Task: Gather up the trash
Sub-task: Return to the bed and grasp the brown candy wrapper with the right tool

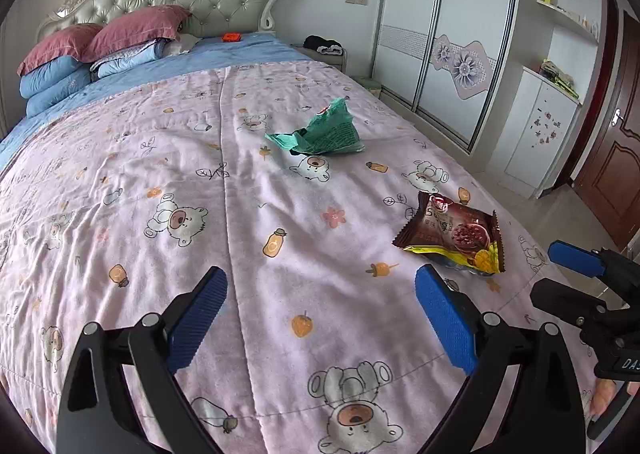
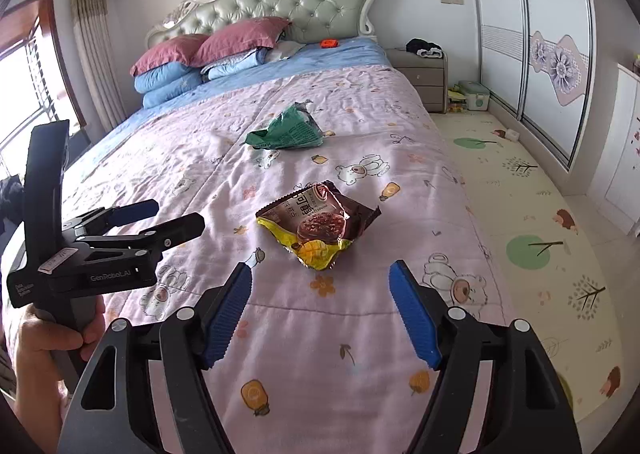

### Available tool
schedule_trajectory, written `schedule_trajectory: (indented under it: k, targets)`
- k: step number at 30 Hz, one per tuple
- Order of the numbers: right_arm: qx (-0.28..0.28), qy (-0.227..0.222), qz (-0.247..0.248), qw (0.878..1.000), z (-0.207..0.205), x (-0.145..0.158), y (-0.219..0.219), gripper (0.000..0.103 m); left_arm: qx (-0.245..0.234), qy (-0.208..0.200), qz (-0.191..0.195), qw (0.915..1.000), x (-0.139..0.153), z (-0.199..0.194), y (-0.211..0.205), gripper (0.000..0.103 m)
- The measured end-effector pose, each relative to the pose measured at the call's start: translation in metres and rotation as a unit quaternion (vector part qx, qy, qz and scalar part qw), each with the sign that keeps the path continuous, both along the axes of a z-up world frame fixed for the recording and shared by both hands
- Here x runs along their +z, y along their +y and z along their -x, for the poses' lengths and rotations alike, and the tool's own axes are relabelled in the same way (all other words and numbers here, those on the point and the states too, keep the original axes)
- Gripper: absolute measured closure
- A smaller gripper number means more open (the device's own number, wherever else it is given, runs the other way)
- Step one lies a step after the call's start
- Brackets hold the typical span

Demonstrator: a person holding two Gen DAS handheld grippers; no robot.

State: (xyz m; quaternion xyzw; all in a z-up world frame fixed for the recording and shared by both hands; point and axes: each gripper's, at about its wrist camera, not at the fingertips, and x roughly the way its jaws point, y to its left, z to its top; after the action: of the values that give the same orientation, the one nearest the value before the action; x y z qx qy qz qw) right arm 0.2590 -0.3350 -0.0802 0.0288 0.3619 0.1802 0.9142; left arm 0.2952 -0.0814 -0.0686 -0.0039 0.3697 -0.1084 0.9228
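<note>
Right wrist view: right claw (image 2: 320, 310) gapes empty just short of the brown snack wrapper (image 2: 318, 225) on the bed (image 2: 360, 354). Left claw (image 1: 320, 322), also spread, holds nothing. Pickup not begun; next, advance and pinch the wrapper.

Brown snack wrapper (image 2: 320, 223): crumpled, yellow at the near end, cookie pic on front, lies flat on quilt just ahead of the right jaws, approx centred betw. them, not touching. From the left wrist cam it sits ahead & to the right of the jaws (image 1: 452, 234).

Green wrapper (image 2: 286, 129): crumpled, torn open, partly peaked up, well beyond the brown one, far ahead of both jaw pairs (image 1: 324, 129).
</note>
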Motion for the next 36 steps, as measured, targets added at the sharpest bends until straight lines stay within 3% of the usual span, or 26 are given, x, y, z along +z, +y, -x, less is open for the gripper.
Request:
schedule_trajectory:
  k: [4, 9, 14, 18, 20, 21, 22, 26, 32, 36]
  targets:
    - [0.019, -0.008, 0.046, 0.999, -0.024, -0.004, 0.019, 0.011, 0.001, 0.002, 0.01, 0.9999, -0.003, -0.003, 0.007, 0.005]
    - [0.025, 0.006, 0.094, 0.995, -0.064, -0.014, 0.035, 0.01, 0.0, 0.005, 0.028, 0.9996, -0.006, -0.005, 0.013, 0.004]
    - [0.031, 0.023, 0.091, 0.995, -0.079, -0.022, 0.048, 0.013, -0.003, 0.015, 0.032, 0.9994, -0.011, -0.008, 0.013, 0.004]
    - [0.039, 0.033, 0.126, 0.991, -0.075, -0.03, 0.06, 0.045, -0.001, 0.018, 0.029, 0.9994, -0.012, -0.009, 0.012, 0.004]
    - [0.037, 0.035, 0.126, 0.991, -0.074, -0.032, 0.061, 0.051, -0.001, 0.018, 0.028, 0.9994, -0.013, -0.009, 0.012, 0.004]
    - [0.038, 0.035, 0.123, 0.991, -0.073, -0.031, 0.06, 0.072, 0.0, 0.018, 0.029, 0.9994, -0.013, -0.01, 0.013, 0.004]
    - [0.042, 0.039, 0.117, 0.992, -0.074, -0.031, 0.06, 0.075, 0.001, 0.018, 0.03, 0.9994, -0.013, -0.01, 0.013, 0.004]
    - [0.041, 0.035, 0.078, 0.995, -0.071, -0.024, 0.052, 0.079, 0.009, 0.015, 0.03, 0.9994, -0.011, -0.018, 0.014, 0.004]
    - [0.03, 0.018, 0.014, 0.999, -0.07, -0.009, 0.035, 0.08, 0.021, -0.01, -0.028, 0.9993, 0.004, -0.05, 0.004, 0.004]
    - [0.023, 0.018, -0.008, 1.0, -0.075, -0.009, 0.026, 0.08, -0.001, 0.002, -0.036, 0.9993, 0.004, -0.086, -0.011, 0.004]
